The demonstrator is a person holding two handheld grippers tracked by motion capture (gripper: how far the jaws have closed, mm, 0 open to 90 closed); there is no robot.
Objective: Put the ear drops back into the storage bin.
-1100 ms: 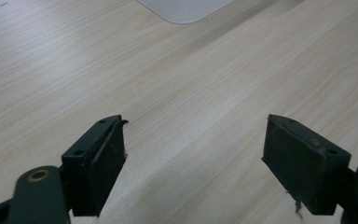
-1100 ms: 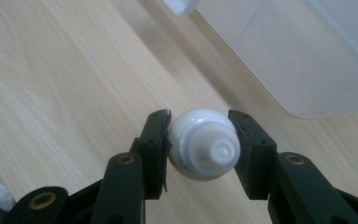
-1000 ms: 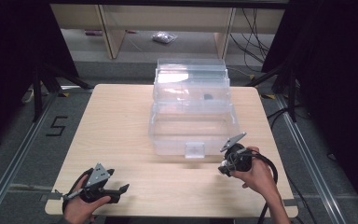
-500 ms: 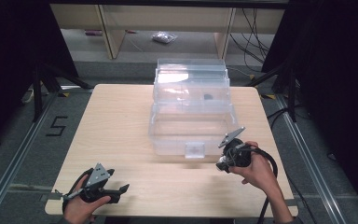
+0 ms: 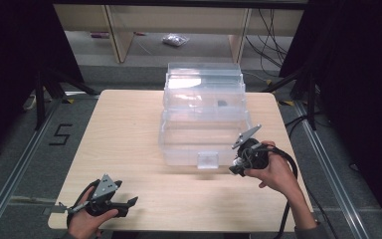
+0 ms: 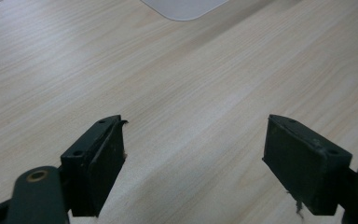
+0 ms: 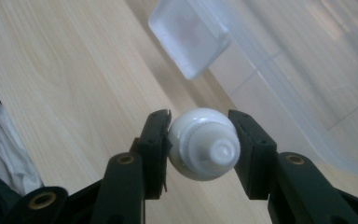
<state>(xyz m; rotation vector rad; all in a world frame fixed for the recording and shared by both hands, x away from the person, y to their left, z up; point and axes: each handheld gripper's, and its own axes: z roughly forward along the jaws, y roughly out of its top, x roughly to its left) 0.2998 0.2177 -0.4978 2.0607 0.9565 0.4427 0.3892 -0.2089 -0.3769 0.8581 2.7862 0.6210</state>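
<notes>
The right gripper (image 7: 199,144) has its two black jaws clamped on a small white bottle (image 7: 203,143), one pad pressing each side of the rounded body just below the nozzle. The bottle points its stubby tip back toward the camera, so only the shoulder, a ridged collar and the nozzle end are visible; the rest of the body is hidden behind. It looks like smooth, glossy plastic — light, probably a little springy under pressure, and slick enough to twist or pop out if the squeeze is off-centre. The present hold across the widest part of the body seems the sensible one; taking it by the narrow tip would give far less to bear on.

Just past the bottle stands the front wall of a clear plastic storage box (image 5: 202,130), its frosted latch tab (image 7: 189,36) hanging over the wooden table (image 5: 124,134). In the high view the right gripper (image 5: 246,155) sits at the box's near right corner, close beside the latch tab (image 5: 208,160), so the bottle is held low over the table, outside the box.

The left gripper (image 6: 209,161) has its jaws spread wide with nothing between them — bare wood grain below. In the high view the left gripper (image 5: 110,200) rests in the person's hand at the near left edge of the table, well apart from the box.
</notes>
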